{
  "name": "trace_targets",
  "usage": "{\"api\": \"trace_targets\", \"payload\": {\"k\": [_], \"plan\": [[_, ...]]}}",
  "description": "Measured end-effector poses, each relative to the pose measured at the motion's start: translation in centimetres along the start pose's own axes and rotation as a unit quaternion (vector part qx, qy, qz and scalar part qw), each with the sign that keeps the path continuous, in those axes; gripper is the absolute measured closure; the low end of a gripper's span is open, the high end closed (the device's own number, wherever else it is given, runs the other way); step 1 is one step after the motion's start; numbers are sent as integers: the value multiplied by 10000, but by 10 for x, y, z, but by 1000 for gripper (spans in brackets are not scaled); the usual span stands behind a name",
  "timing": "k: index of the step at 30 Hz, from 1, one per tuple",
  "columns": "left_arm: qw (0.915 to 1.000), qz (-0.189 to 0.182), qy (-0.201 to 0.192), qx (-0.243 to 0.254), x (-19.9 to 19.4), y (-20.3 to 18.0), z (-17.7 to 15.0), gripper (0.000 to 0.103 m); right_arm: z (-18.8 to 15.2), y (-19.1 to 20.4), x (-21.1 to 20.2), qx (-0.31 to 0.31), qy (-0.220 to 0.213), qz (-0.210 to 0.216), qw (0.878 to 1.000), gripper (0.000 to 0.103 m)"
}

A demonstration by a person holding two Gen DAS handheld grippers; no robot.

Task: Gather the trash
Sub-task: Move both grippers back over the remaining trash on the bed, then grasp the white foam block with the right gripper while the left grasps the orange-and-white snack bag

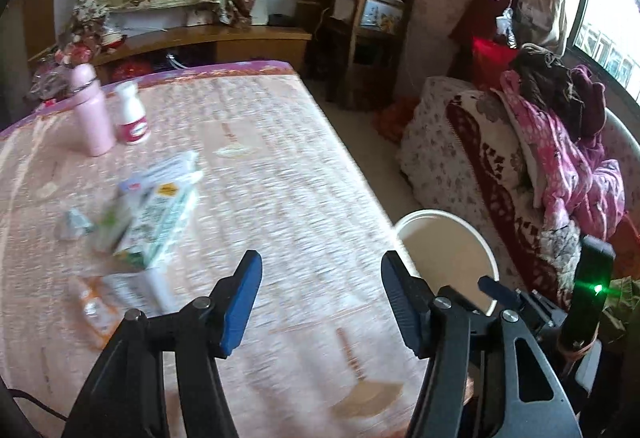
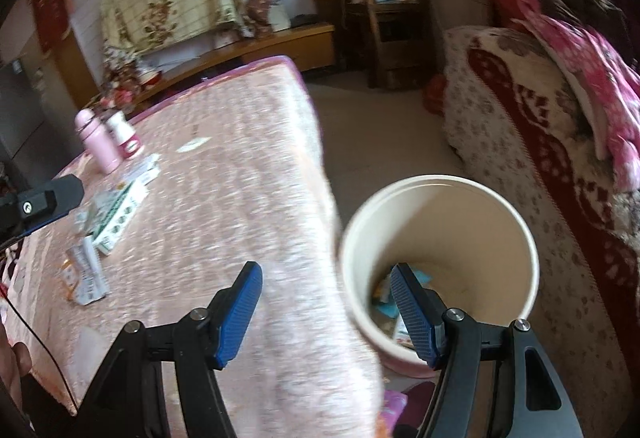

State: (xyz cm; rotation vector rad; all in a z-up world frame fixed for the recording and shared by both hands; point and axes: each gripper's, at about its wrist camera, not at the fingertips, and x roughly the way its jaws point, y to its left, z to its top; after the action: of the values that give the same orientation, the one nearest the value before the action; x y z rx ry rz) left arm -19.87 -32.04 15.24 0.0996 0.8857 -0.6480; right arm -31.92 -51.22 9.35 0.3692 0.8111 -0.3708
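Boxes and a pink bottle lie at ten o'clock on the table; the bucket stands at two. Both the left gripper and right gripper tilt downward, jaws apart, empty.

- We saw a table under a pink patterned cloth.
- A pink bottle and a white jar stood just beside each other near its far edge.
- Flat cartons lay stacked mid-table, small wrappers nearer us, all blurred.
- On the floor, a cream bucket stood just beside the table edge, scraps inside.
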Motion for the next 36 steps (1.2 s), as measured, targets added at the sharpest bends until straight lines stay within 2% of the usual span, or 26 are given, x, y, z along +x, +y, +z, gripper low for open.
{"api": "trace_targets", "payload": {"k": [7,13,18,24,28,31,32,36], "plan": [[9985,534,116,-75,-14,78,-20,40,-13,60,7,-415,223,417,9980,32],[9927,1150,188,-302,1,154,-19,40,-29,110,17,-893,464,648,9928,32],[9921,983,514,-593,31,201,-14,40,-37,138,25,-1009,638,836,9893,32],[9902,910,1011,-328,43,212,-43,40,-45,166,23,-1304,788,1073,9825,32],[9918,844,926,-240,24,219,-53,40,-49,177,22,-1399,840,1167,9797,32],[9943,759,685,-312,10,225,-42,39,-49,184,25,-1452,903,1154,9785,32],[9946,751,608,-375,9,229,-37,36,-48,185,26,-1443,910,1157,9785,32],[9945,744,455,-587,20,238,-17,33,-47,189,26,-1343,942,1200,9791,32]]}}
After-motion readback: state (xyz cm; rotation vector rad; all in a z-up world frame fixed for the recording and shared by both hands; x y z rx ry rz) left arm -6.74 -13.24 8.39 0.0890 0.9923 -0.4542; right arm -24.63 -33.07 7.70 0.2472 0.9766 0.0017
